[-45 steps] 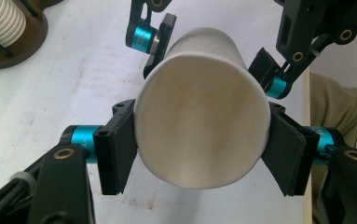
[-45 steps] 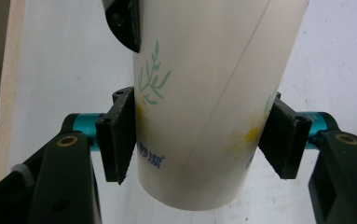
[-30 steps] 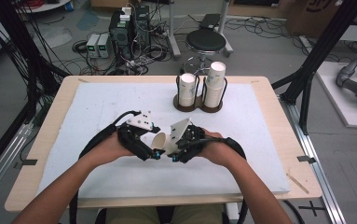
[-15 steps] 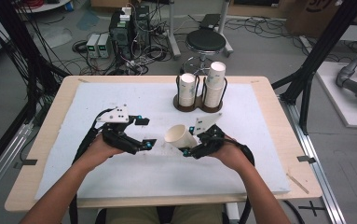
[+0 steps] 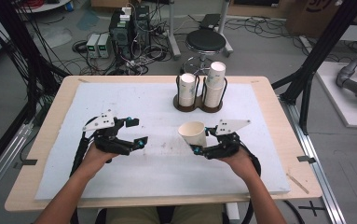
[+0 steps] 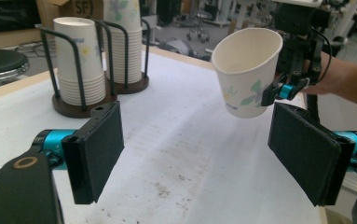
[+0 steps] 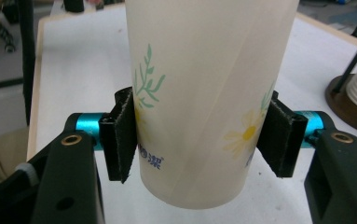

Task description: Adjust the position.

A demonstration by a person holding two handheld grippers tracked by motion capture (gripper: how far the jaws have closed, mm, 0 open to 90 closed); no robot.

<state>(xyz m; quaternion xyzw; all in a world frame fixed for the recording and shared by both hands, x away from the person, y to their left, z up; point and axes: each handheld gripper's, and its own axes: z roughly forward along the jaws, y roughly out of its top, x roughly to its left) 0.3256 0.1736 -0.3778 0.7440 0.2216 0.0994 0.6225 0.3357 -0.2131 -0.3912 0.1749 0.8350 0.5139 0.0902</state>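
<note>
Cup [image 5: 193, 134] is gripped by right gripper [image 5: 199, 149], tilted, mid-table; left gripper [image 5: 136, 133] is held wide and empty at left.

Cream paper cup [image 7: 199, 93] printed with green sprigs and yellow daisies, black gripper [image 7: 199, 140] pads on cyan fittings, white table [image 5: 157, 112] with pale wood edge

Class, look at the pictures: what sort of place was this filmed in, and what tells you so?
Probably a lab or workshop set up for recording. Electronic boxes with tangled cables sit on the floor behind the table, black frame poles stand around it, and a person holds a paper cup in the right gripper.
</note>
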